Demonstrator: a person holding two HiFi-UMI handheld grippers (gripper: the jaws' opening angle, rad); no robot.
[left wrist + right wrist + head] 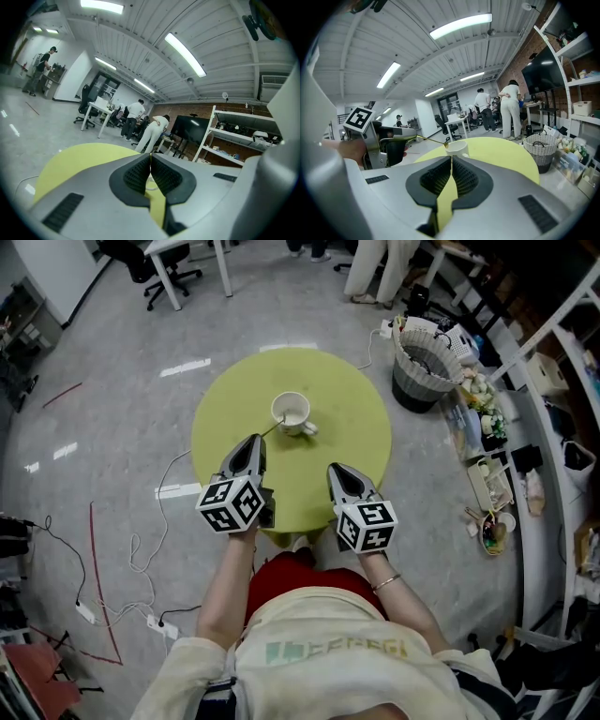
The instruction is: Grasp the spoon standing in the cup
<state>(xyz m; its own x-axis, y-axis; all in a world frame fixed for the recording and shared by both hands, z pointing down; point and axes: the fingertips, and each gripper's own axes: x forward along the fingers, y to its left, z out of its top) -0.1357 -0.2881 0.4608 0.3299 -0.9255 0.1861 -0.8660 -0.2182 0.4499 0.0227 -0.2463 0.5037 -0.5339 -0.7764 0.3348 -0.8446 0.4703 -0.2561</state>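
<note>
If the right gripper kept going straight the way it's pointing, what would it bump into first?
Most likely the white cup. It stands on the yellow table, almost dead ahead of the right gripper, whose jaws are shut. Nothing shows in between, though depth is hard to judge.

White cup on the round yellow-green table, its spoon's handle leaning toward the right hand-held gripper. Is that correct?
Not quite. In the head view the spoon leans out of the cup toward the left hand-held gripper, not the right. The rest stands.
</note>
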